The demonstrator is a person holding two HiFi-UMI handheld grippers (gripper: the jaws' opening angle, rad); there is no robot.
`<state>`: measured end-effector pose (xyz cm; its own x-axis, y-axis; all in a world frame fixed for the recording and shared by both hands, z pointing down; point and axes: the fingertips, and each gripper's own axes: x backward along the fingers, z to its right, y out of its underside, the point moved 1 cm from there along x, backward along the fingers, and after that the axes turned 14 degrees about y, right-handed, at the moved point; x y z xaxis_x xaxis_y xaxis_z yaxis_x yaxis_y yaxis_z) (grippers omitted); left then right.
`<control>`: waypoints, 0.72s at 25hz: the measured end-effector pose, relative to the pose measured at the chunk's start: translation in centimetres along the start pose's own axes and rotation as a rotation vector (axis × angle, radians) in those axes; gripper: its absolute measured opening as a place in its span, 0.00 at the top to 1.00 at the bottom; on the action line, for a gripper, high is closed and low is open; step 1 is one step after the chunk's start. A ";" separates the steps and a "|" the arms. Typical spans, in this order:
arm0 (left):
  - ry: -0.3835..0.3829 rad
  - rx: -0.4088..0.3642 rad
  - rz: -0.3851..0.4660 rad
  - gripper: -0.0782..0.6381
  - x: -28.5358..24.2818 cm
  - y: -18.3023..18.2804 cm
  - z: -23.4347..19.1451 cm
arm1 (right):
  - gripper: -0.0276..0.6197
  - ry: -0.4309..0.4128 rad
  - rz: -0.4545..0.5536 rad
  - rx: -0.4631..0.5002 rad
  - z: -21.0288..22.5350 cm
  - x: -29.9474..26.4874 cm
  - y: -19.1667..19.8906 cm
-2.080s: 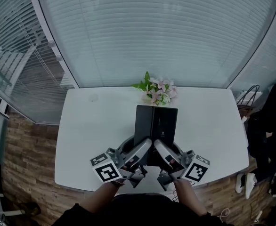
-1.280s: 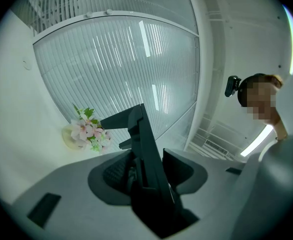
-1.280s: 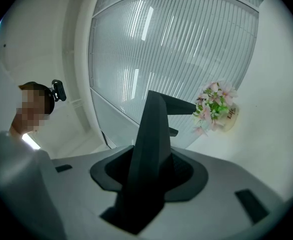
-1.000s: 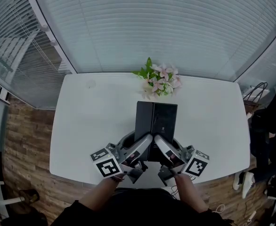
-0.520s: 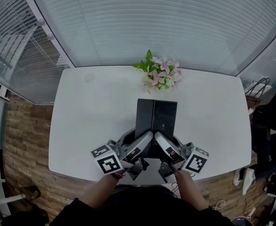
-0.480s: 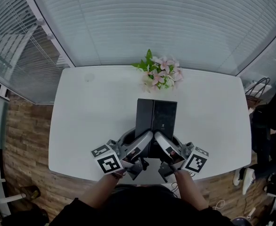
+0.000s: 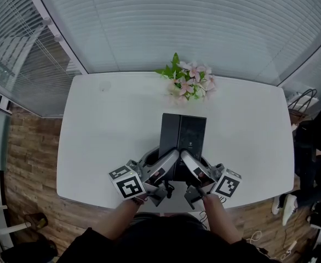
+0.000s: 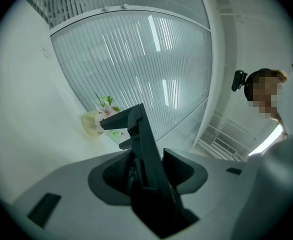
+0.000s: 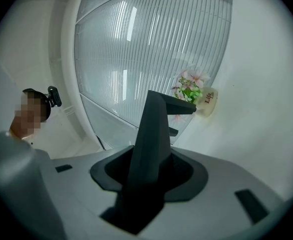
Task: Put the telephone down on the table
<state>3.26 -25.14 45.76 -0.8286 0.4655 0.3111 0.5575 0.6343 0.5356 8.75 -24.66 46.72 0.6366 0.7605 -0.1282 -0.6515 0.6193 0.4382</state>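
A black, flat, rectangular telephone [image 7: 183, 138] is held over the white table [image 7: 105, 141] near its front edge. My left gripper [image 7: 168, 161] is shut on its near left edge and my right gripper [image 7: 189, 161] on its near right edge. In the left gripper view the telephone [image 8: 139, 139] stands edge-on between the dark pads of the left gripper [image 8: 146, 173]. The right gripper view shows the same telephone [image 9: 152, 134] clamped in the right gripper [image 9: 149, 173]. Whether the telephone touches the tabletop cannot be told.
A small vase of pink flowers [image 7: 189, 84] stands at the table's far edge, just beyond the telephone. Slatted blinds [image 7: 182, 26] close off the back. Wooden floor [image 7: 29, 163] lies left of the table. A dark bag [image 7: 305, 100] and a person are at the right edge.
Both grippers have sunk a little toward the table with the telephone still clamped between them. Their hold looks the same.
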 end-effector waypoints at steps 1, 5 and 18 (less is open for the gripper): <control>-0.001 0.003 0.002 0.60 0.1 0.1 -0.2 | 0.67 0.000 -0.003 -0.003 0.1 -0.1 0.1; -0.009 0.016 0.001 0.60 0.4 0.7 -1.0 | 0.67 0.002 -0.019 -0.027 0.7 -0.3 0.7; -0.057 0.074 -0.010 0.60 1.6 2.5 -2.9 | 0.67 0.063 -0.049 -0.059 3.1 -0.3 2.3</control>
<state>3.12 -24.60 49.86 -0.8307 0.4923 0.2599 0.5537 0.6818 0.4782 8.35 -24.10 50.48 0.6425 0.7385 -0.2045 -0.6445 0.6652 0.3771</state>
